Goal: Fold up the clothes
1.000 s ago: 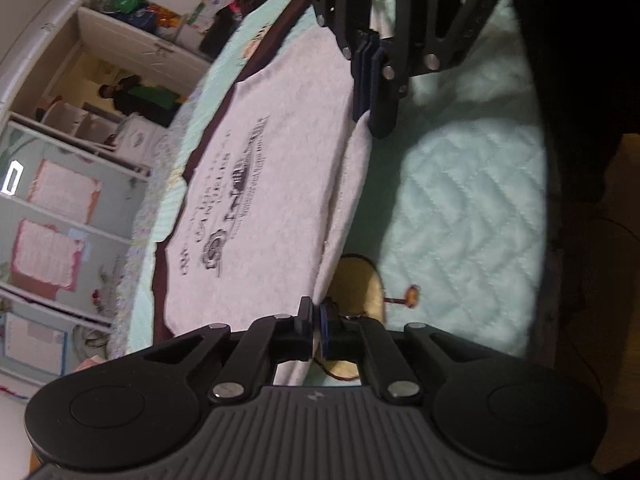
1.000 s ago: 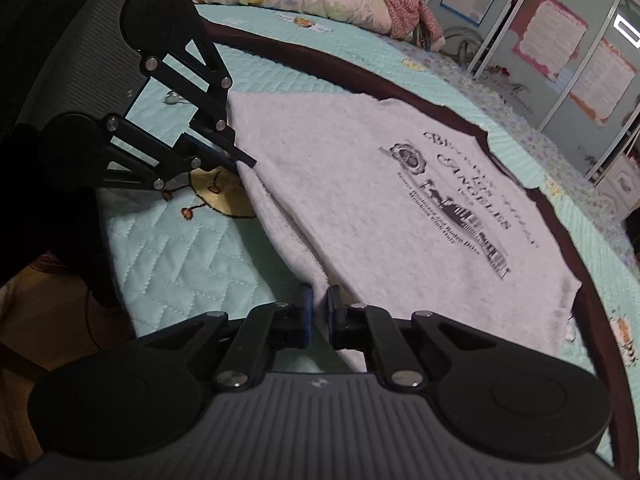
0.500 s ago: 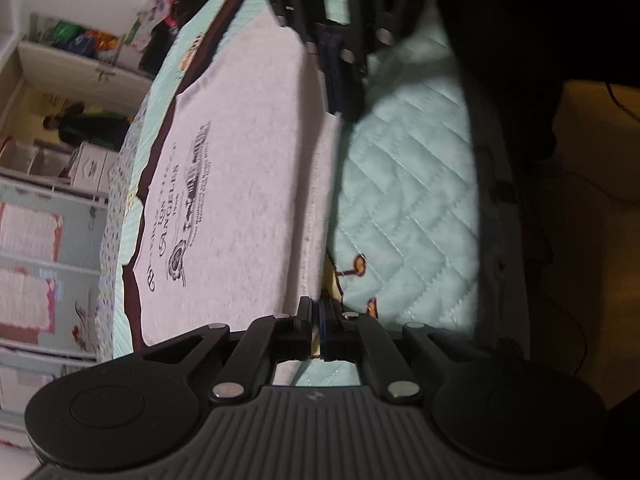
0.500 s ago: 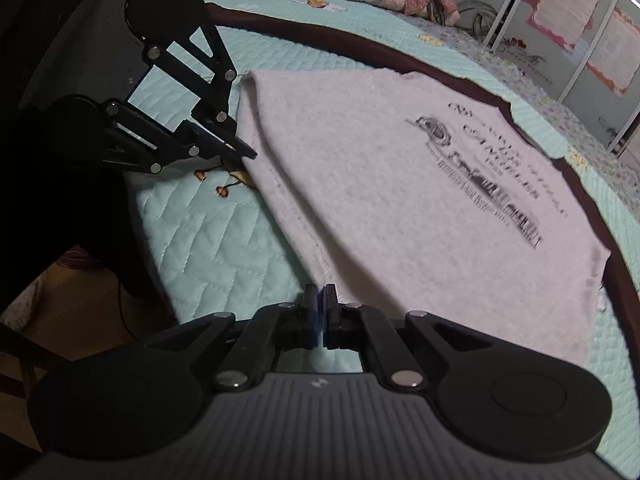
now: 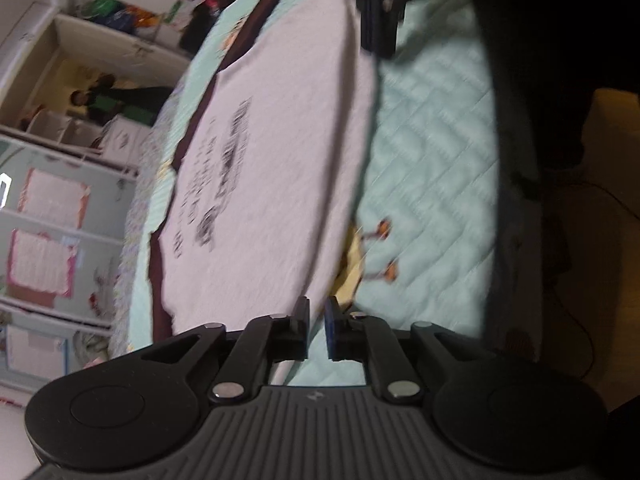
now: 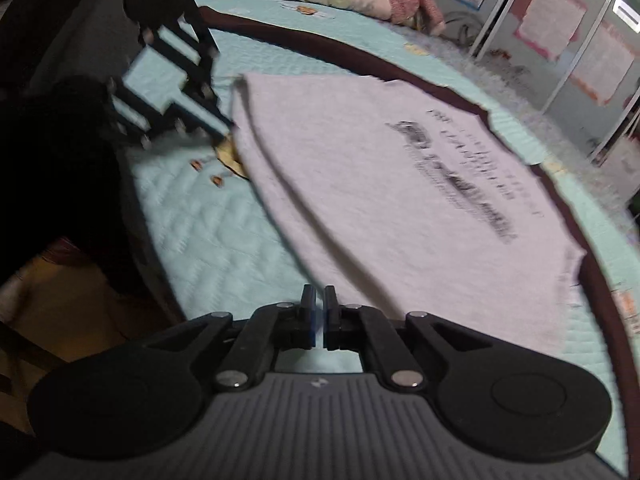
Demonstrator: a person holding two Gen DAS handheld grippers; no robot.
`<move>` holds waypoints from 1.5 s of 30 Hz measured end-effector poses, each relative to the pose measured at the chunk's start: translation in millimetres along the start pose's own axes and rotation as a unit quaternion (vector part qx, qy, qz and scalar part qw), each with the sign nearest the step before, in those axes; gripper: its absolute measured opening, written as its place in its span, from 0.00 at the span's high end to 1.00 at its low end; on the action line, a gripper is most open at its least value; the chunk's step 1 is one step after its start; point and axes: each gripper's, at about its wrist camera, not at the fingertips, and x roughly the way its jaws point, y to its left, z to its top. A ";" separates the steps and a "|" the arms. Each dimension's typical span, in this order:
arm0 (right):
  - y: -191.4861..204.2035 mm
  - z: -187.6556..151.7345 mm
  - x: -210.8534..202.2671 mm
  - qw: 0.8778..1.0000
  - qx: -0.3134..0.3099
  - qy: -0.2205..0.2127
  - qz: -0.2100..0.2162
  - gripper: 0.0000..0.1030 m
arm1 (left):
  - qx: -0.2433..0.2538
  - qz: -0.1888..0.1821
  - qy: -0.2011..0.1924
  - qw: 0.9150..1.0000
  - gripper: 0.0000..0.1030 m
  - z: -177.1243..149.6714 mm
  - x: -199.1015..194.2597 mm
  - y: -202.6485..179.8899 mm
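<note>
I am looking along both tools at a pale grey T-shirt with a dark printed logo, which is lying flat and print-up on a mint-green quilted bedspread; a dark maroon strip, cloth of some kind, is showing round its far edges, and I cannot tell whether that belongs to the shirt or lies beneath it. My left gripper is sitting with its jaws parted by a clear gap, nothing between them, right at the shirt's near hem. My right gripper is showing only a thin slit between its pads, nearly pressed together, and I am seeing no fabric in it. The relation that matters: the shirt's long near edge is running straight from one gripper to the other, so each tool is standing at one end of that edge and pointing along it, with the garment's body spreading away to the far side. In the right wrist view the left gripper is hovering at the far left corner of the hem, close above the bedspread. Both views are blurring with motion. I am judging that this layout would suit either a hem just laid down or one about to be pinched.
</note>
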 end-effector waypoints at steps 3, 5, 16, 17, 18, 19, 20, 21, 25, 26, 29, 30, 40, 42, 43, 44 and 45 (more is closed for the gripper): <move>-8.0 -10.9 0.6 1.000 -0.012 0.017 -0.022 0.84 | 0.011 0.017 0.013 1.000 0.77 -10.7 3.7 -2.1; -9.9 -16.2 2.5 0.999 -0.026 0.025 -0.028 0.84 | 0.031 0.030 0.017 0.999 0.77 -15.3 8.6 -5.4; -14.0 -12.2 17.3 0.998 -0.058 0.028 -0.028 0.65 | 0.039 0.029 0.028 0.998 0.86 -22.3 25.4 3.6; -14.6 -10.5 19.3 0.998 -0.055 0.027 -0.026 0.67 | 0.035 0.019 0.031 0.999 0.95 -21.3 27.2 5.8; -14.8 -9.2 20.9 0.998 -0.050 0.027 -0.020 0.75 | 0.031 0.010 0.033 0.999 0.97 -20.4 29.0 8.1; -14.8 -8.0 22.2 0.999 -0.044 0.027 -0.013 0.83 | 0.028 0.001 0.035 0.999 0.98 -19.6 30.4 10.4; -14.0 -7.3 23.3 0.999 -0.040 0.029 -0.009 0.86 | 0.024 -0.005 0.035 0.999 0.99 -19.7 30.0 12.7; -13.5 -6.3 23.7 0.999 -0.036 0.030 -0.009 0.90 | 0.020 -0.010 0.036 0.999 0.99 -19.8 29.6 15.0; -17.3 -2.6 15.9 0.999 -0.007 0.038 0.007 0.95 | 0.021 -0.023 0.038 0.999 0.99 -22.4 22.1 16.9; -16.7 -3.6 14.6 0.999 -0.006 0.040 0.011 0.95 | 0.030 -0.021 0.038 0.999 0.99 -23.9 19.6 13.7; -12.2 -8.1 13.2 0.999 -0.011 0.046 0.019 0.99 | 0.053 -0.018 0.043 0.998 0.99 -26.2 17.3 5.9; -10.1 -9.2 13.9 0.999 -0.013 0.048 0.021 0.99 | 0.057 -0.015 0.045 0.997 0.99 -25.3 17.7 4.4; -35.2 -4.5 -10.8 0.991 0.119 0.016 0.053 0.93 | -0.048 -0.024 0.059 0.997 0.95 -32.9 -3.2 16.6; -44.1 -3.1 -7.9 0.985 0.168 0.006 0.049 0.85 | -0.100 -0.029 0.057 0.993 0.95 -34.1 -10.1 26.2; -48.6 -2.4 -6.4 0.980 0.192 0.001 0.047 0.78 | -0.124 -0.031 0.056 0.990 0.94 -34.4 -13.5 30.9; -53.0 -1.7 -5.0 0.975 0.216 -0.004 0.045 0.72 | -0.140 -0.024 0.052 0.989 0.93 -33.3 -17.4 34.6; -57.5 -1.0 -3.5 0.970 0.240 -0.009 0.043 0.55 | -0.152 -0.018 0.045 0.987 0.93 -31.3 -21.6 37.1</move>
